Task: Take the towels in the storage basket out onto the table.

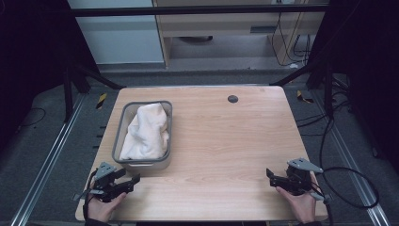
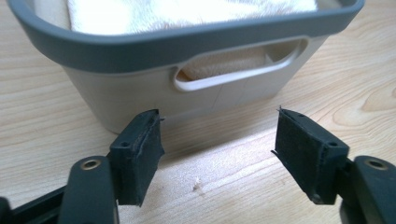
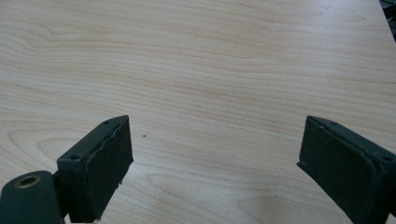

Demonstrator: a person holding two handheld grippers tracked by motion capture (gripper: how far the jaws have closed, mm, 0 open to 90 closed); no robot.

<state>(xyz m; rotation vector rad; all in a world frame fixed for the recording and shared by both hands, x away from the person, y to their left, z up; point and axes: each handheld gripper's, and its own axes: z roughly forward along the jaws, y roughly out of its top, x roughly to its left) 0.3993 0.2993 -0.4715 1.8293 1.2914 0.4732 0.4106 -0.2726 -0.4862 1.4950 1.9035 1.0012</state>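
A white towel [image 1: 146, 133] lies crumpled in a pale basket with a grey rim [image 1: 123, 118] on the left half of the wooden table. In the left gripper view the basket's near wall [image 2: 126, 95] and handle slot stand close ahead, with the towel [image 2: 187, 11] above the rim. My left gripper [image 1: 134, 180] [image 2: 218, 149] rests near the table's front left edge, just short of the basket, open with nothing between its jaws. At the front right my right gripper [image 1: 270, 177] [image 3: 212, 163] sits open over bare wood.
The wooden table [image 1: 226, 141] has a small dark round hole [image 1: 232, 99] near its far edge. Black cables [image 1: 350, 188] trail off the right side. Dark frame legs and a floor with rails surround the table.
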